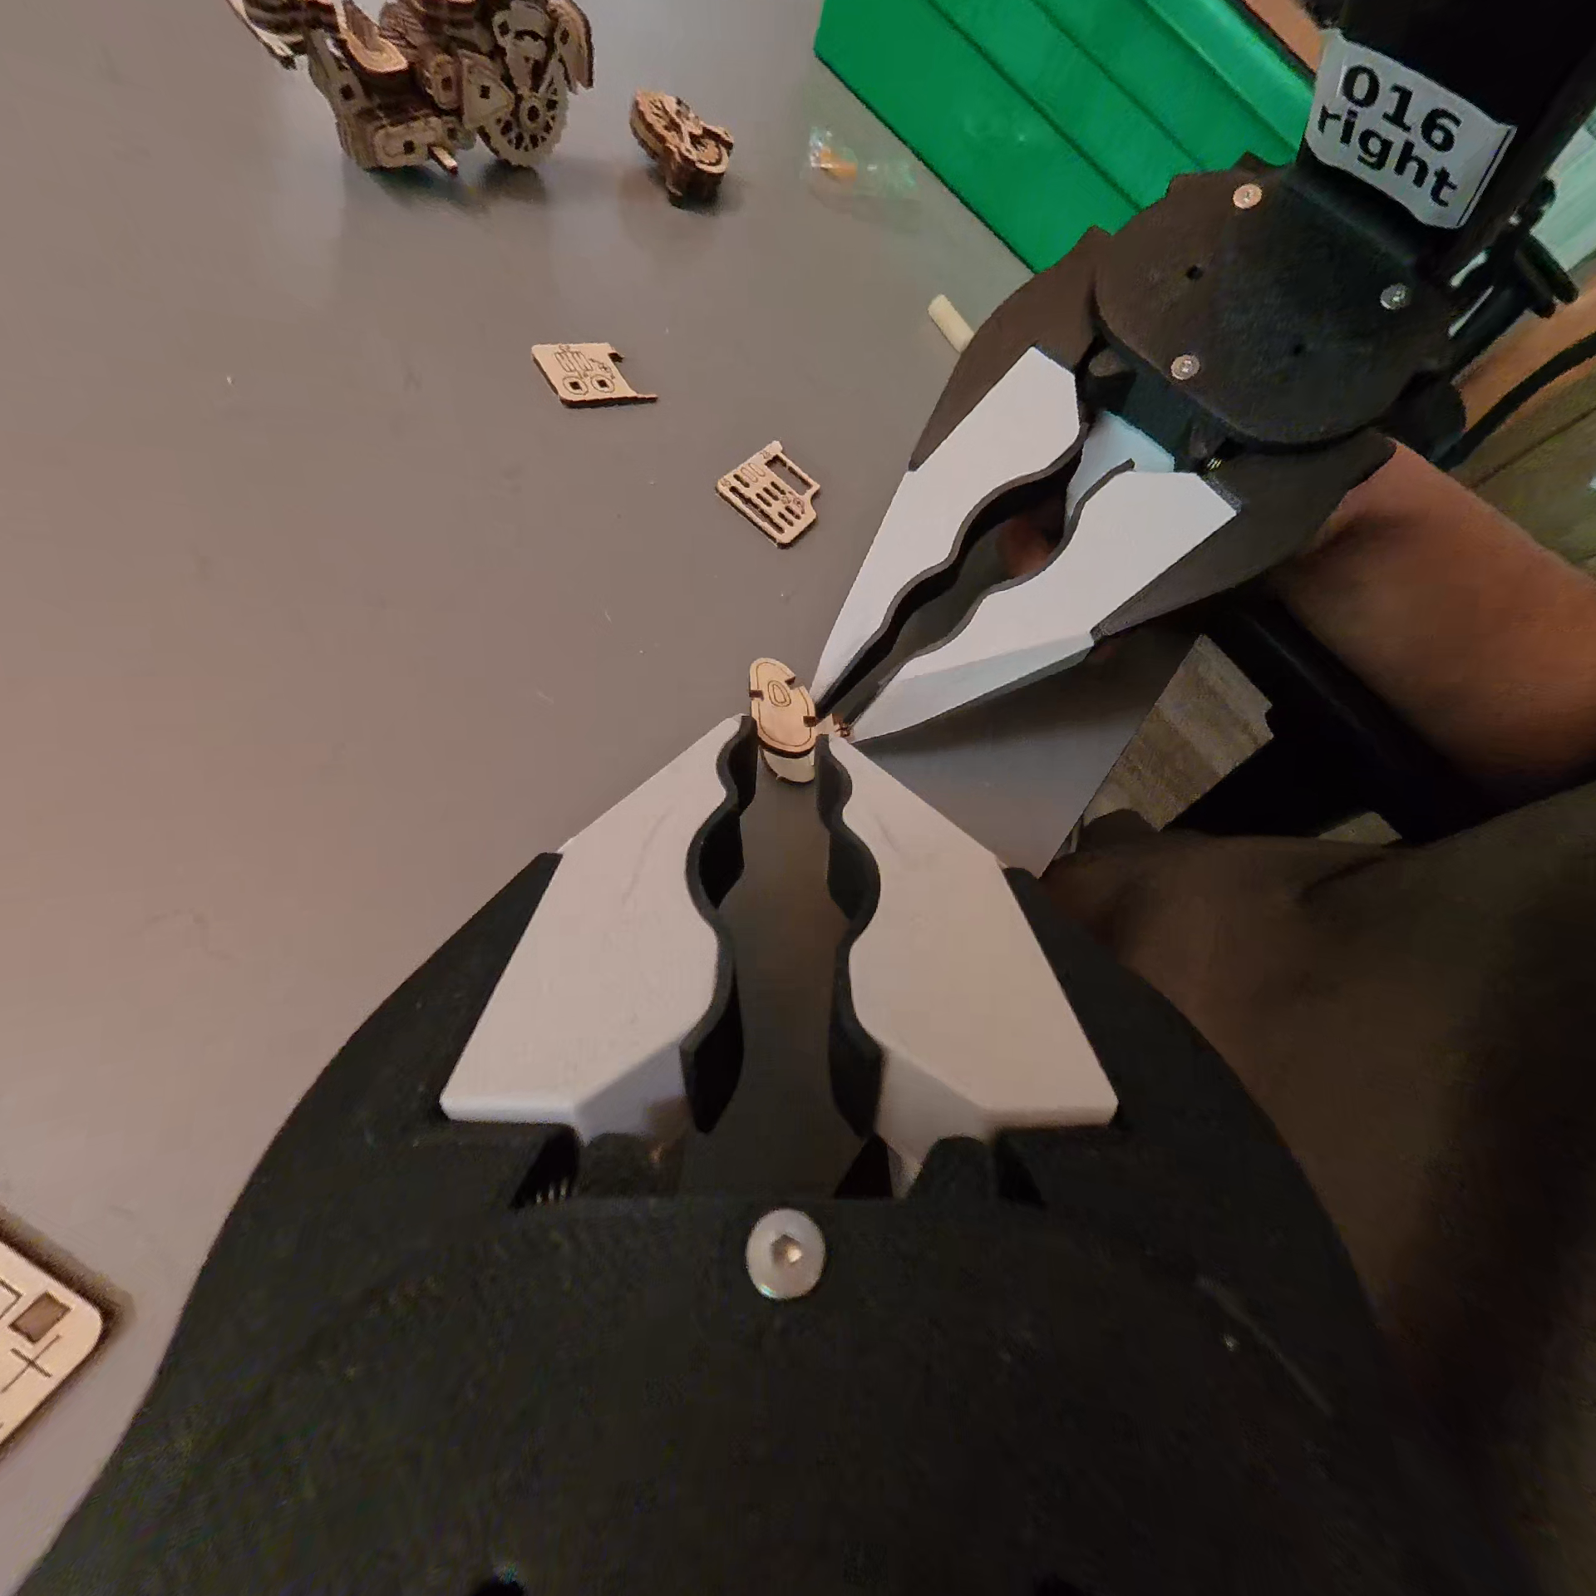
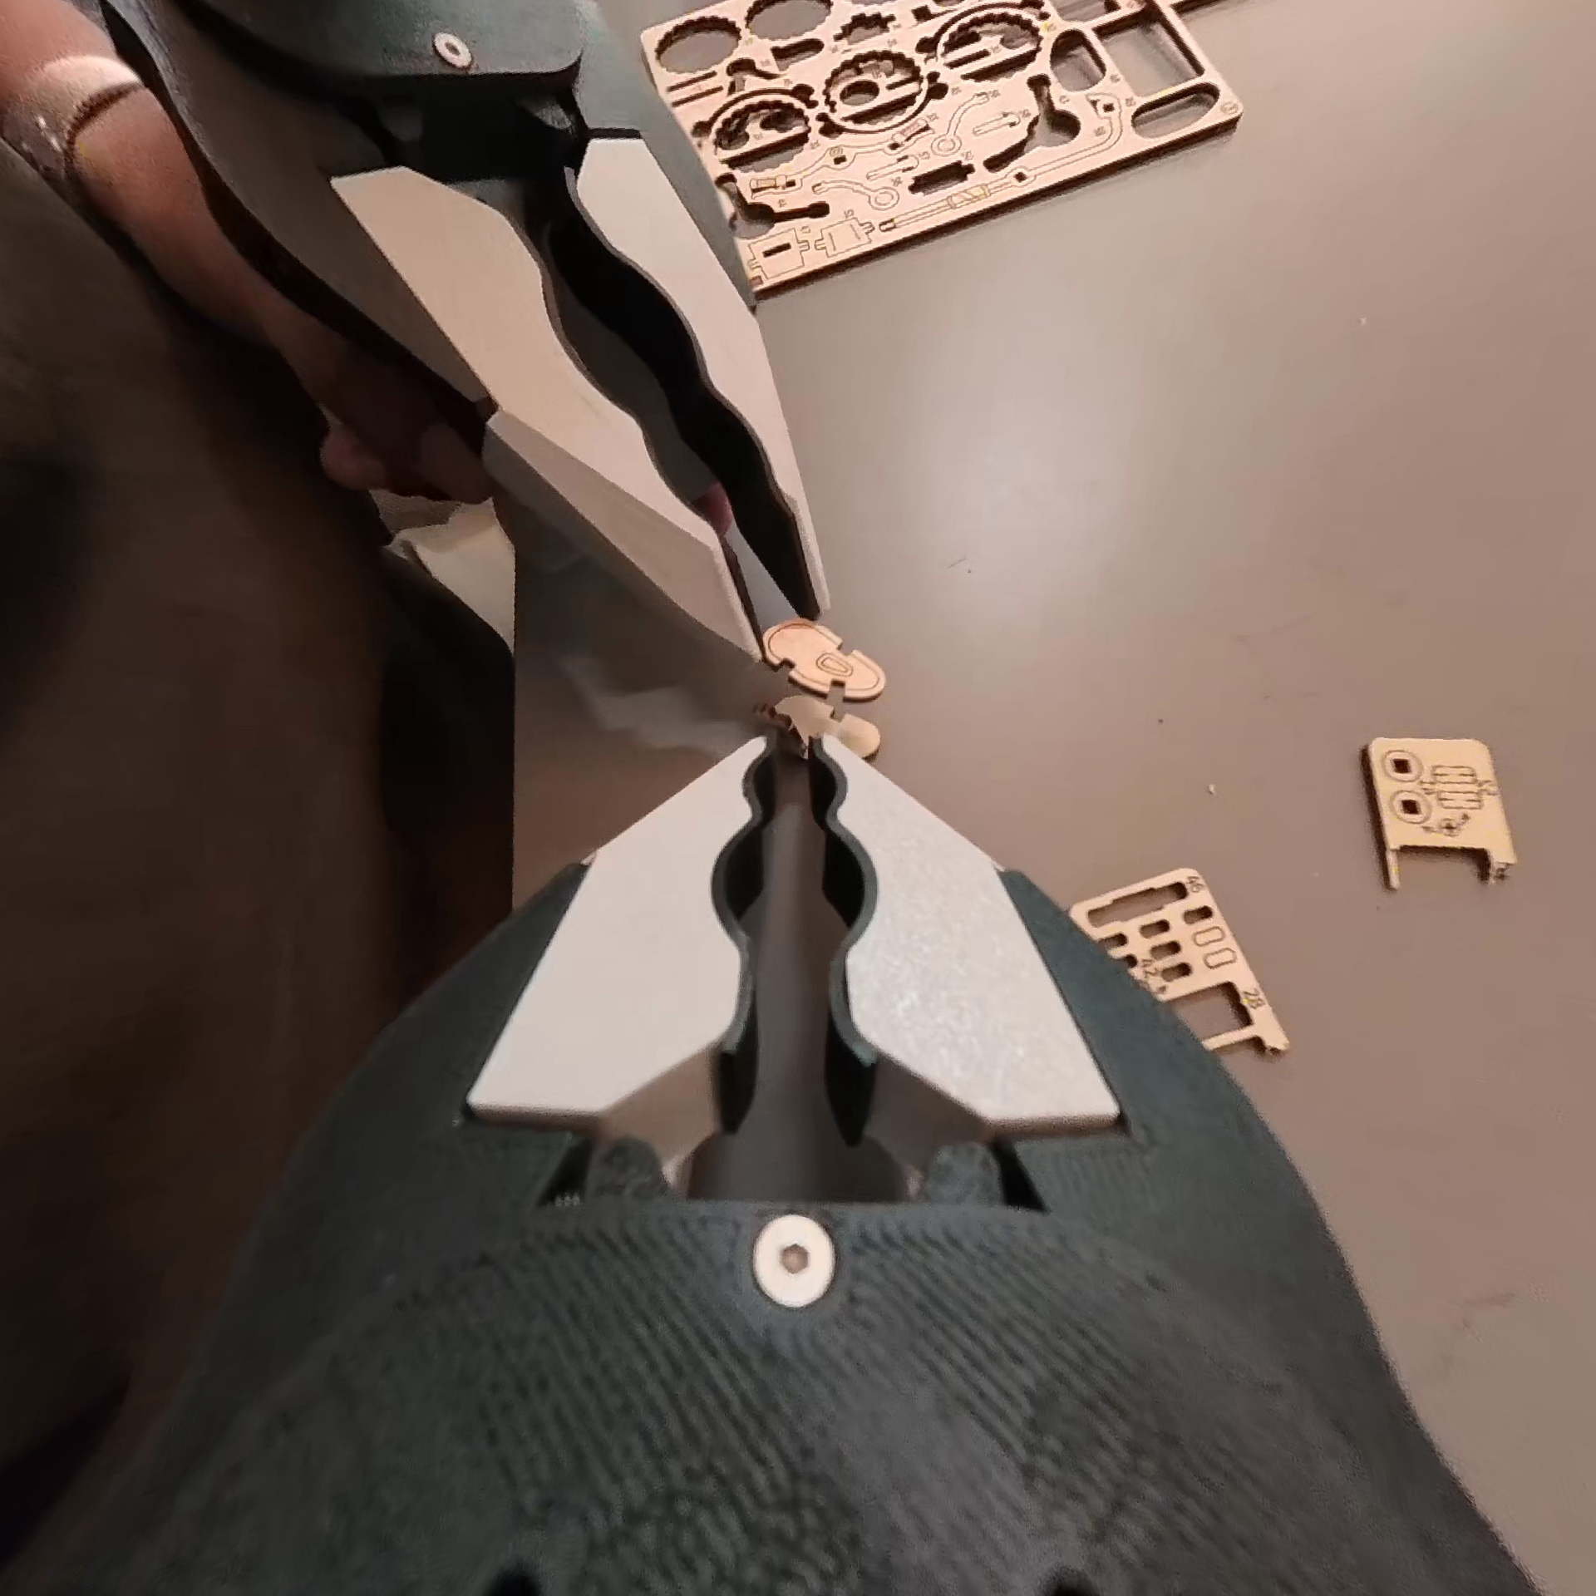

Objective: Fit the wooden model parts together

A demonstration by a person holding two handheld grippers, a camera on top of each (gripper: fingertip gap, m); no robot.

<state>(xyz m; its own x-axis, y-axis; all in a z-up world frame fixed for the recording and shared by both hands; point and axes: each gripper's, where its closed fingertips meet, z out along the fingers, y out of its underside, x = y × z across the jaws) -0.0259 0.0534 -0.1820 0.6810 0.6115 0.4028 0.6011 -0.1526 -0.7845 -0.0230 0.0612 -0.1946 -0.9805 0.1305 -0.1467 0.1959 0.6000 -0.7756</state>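
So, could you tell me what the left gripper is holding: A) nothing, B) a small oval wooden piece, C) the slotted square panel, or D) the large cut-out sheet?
B: the left gripper is shut on the small oval wooden piece, while the slotted square panel lies loose on the table.

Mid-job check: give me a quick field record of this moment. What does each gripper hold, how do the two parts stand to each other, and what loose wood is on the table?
left gripper: shut on oval wooden piece, pinched at one end
right gripper: shut on small wooden piece
relation: the two pieces sit close, tip to tip; whether they are joined cannot be told
loose parts: slotted plate and plate with two holes, flat on grey table
parts sheet: flat, many cut-outs empty
built model: standing at far end of the table
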